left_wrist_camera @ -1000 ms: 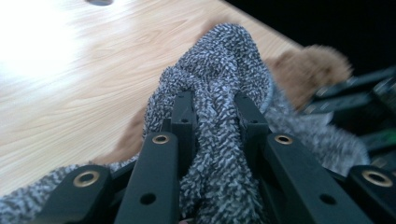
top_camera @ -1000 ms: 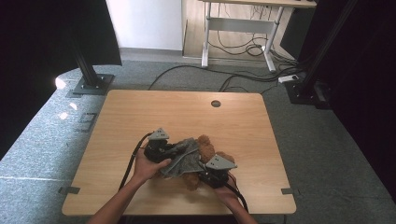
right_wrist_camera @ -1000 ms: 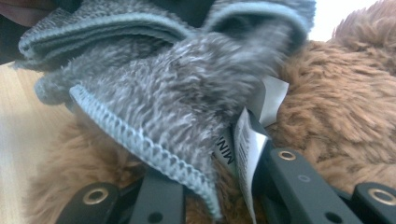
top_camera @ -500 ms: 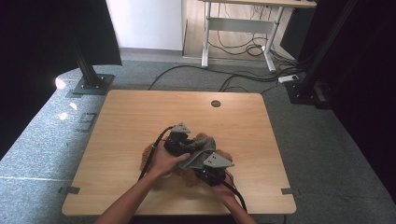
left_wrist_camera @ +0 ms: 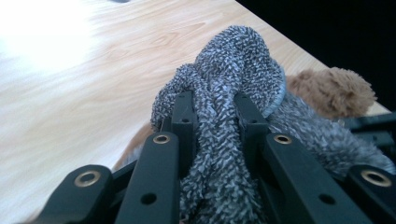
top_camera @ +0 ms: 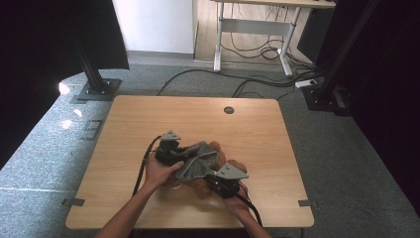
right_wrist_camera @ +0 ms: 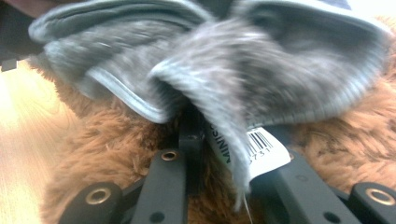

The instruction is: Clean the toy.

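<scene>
The grey cloth (top_camera: pixel 197 159) lies bunched over a brown soft toy (top_camera: pixel 214 148) at the table's (top_camera: pixel 148 119) near middle, between both claws. The left claw (top_camera: pixel 171 153) pinches its left end; the right claw (top_camera: pixel 223 182) pinches its near right edge beside a white barcode label (right_wrist_camera: pixel 261 149). The cloth is fuzzy, with a pale hem.

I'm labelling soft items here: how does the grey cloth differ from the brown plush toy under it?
The grey cloth is a thin, looped terry fabric, bunched and lifted; the brown plush toy is bulky, shaggy-furred and lies on the table. The cloth drapes over the toy. The cloth is pinched by both hand-held grippers; the toy is not. Both are soft textiles.
</scene>
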Available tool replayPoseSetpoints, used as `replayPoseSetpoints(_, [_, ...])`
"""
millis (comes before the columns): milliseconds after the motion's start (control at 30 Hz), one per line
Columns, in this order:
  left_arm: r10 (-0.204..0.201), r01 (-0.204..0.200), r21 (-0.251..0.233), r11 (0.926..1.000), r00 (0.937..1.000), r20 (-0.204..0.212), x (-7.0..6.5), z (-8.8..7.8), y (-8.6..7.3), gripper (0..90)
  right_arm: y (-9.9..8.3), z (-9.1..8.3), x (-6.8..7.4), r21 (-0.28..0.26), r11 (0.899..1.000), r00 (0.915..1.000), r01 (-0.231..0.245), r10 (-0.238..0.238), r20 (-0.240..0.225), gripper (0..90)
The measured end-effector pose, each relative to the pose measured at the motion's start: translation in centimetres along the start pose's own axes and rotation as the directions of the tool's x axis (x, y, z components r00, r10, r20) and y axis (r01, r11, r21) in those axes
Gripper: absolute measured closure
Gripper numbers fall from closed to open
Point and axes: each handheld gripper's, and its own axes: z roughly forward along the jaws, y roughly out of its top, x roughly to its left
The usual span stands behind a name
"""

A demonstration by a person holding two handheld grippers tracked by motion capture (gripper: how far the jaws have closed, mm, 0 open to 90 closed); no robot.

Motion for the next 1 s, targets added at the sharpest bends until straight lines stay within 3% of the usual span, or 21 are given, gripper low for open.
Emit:
replayPoseSetpoints(100, [-0.025,0.025,-0.025,0.9994,0.9997,-0.008,0.8,-1.5,-1.3,73.6,-0.2,-0.2,0.1,0.0,1.0,1.0,-0.004,0.004,-0.009,76.2])
replayPoseSetpoints(200, [-0.037,0.038,-0.036,0.9986,0.9992,0.012,1.3,-2.5,-2.3,73.6,-0.4,-0.4,0.3,-0.001,1.0,0.9997,-0.007,0.007,-0.023,76.1])
replayPoseSetpoints(367, [-0.017,0.019,-0.05,0.9986,0.9993,0.034,0.8,-3.4,-3.6,73.6,-0.8,-0.9,0.7,0.015,1.0,0.9985,-0.004,0.005,-0.055,76.0])
replayPoseSetpoints(467, [-0.027,0.03,-0.053,0.9981,0.9978,0.06,0.7,-4.0,-4.0,73.6,-1.1,-1.1,0.7,0.023,1.0,0.9973,-0.009,0.011,-0.073,76.2])
replayPoseSetpoints(633, [-0.032,0.04,-0.068,0.9969,0.9933,0.111,0.4,-6.4,-4.8,73.4,-1.5,-1.4,0.6,0.041,0.999,0.9957,-0.02,0.024,-0.089,76.3])
replayPoseSetpoints(733, [-0.024,0.031,-0.056,0.998,0.9935,0.111,0.3,-7.3,-5.6,73.3,-1.8,-1.6,0.5,0.054,0.998,0.9943,-0.032,0.037,-0.1,76.3])
replayPoseSetpoints(867, [-0.018,0.023,-0.045,0.9987,0.9938,0.109,0.3,-7.3,-6.7,73.3,-1.9,-1.6,0.7,0.071,0.997,0.9939,-0.023,0.03,-0.106,76.3])
replayPoseSetpoints(1000, [-0.023,0.03,-0.066,0.9974,0.9943,0.104,1.0,-6.6,-7.1,73.3,-1.8,-1.3,0.7,0.073,0.997,0.9949,-0.023,0.03,-0.096,76.3])
